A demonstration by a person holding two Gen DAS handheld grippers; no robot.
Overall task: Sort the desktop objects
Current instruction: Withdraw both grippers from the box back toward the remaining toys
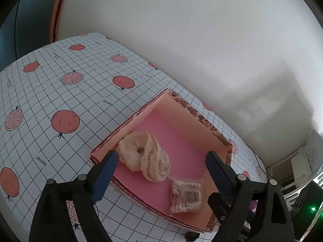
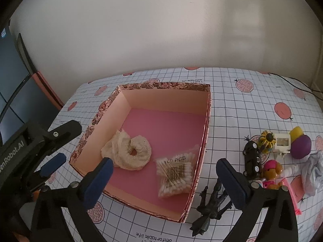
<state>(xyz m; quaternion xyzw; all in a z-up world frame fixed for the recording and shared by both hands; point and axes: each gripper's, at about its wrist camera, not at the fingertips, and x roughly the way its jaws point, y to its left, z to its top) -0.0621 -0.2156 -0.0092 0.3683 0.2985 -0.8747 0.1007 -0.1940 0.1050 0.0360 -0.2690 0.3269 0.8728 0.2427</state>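
Observation:
A pink box [image 2: 165, 96] with a floral rim stands open on the tablecloth; it also shows in the left wrist view [image 1: 181, 119]. Inside lie a beige lace scrunchie [image 2: 129, 153] [image 1: 144, 155] and a bag of cotton swabs [image 2: 174, 174] [image 1: 186, 196]. My left gripper [image 1: 161, 167] is open and empty above the box's near-left part, by the scrunchie. My right gripper [image 2: 165, 174] is open and empty above the box's near edge. The left gripper [image 2: 52, 147] also shows at the left of the right wrist view.
To the right of the box lie a black toy car [image 2: 252, 158], a dark figurine [image 2: 210, 207], a doll with a pink hat [image 2: 271, 173], a yellow wheel toy [image 2: 267, 139], a purple ball [image 2: 301, 147] and a grey cloth [image 2: 314, 173]. Monitors [image 2: 10, 88] stand left.

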